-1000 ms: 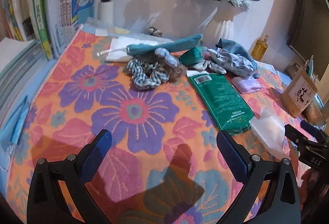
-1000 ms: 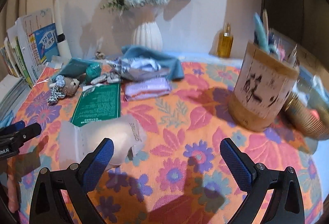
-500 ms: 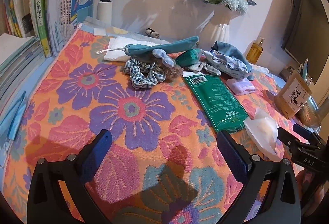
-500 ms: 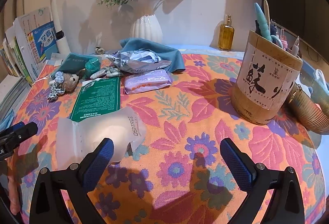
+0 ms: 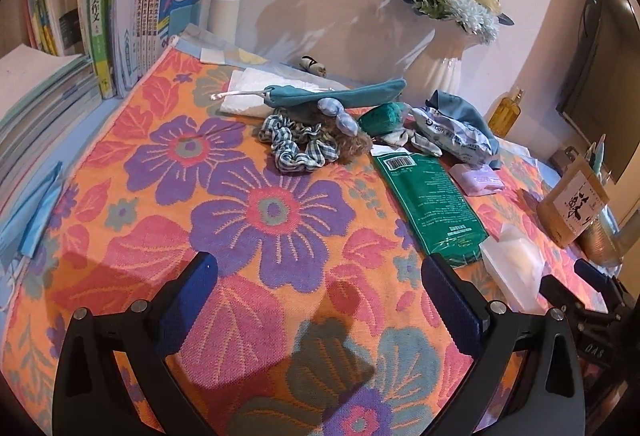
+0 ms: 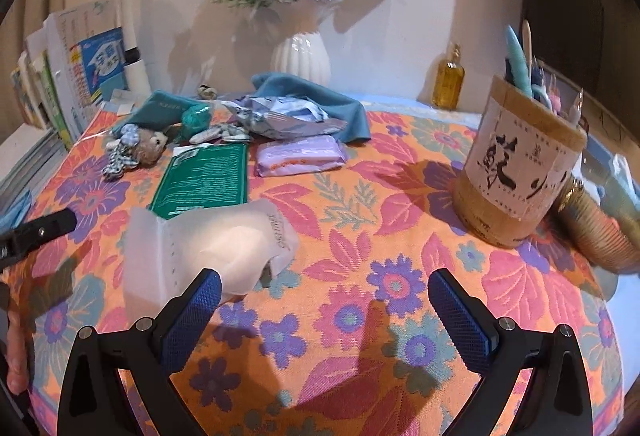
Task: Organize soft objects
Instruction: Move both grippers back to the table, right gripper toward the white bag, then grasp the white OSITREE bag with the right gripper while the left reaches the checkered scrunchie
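Soft things lie in a loose row at the back of the flowered cloth [image 5: 240, 204]: a checked scrunchie [image 5: 298, 146], a small plush bear [image 6: 150, 148], a teal pouch [image 5: 336, 94], a teal cloth [image 6: 316, 100], a silver-blue wipes pack [image 5: 452, 136], a purple pack [image 6: 300, 156] and a flat green packet [image 5: 430, 202]. A frosted white pouch [image 6: 208, 240] lies nearer, just beyond my right gripper's left finger. My left gripper [image 5: 320, 296] is open and empty over the cloth's front. My right gripper [image 6: 324, 306] is open and empty too.
Books [image 5: 120, 4] stand along the left, with a stack of papers [image 5: 32, 96] in front. A white vase of flowers [image 6: 300, 56], an amber bottle [image 6: 450, 80], a bamboo pen holder [image 6: 520, 172] and a gold coil [image 6: 596, 232] stand at the back and right.
Both grippers have drawn back and risen slightly, so more of the cloth shows. Both stay open; nothing on the table has moved.
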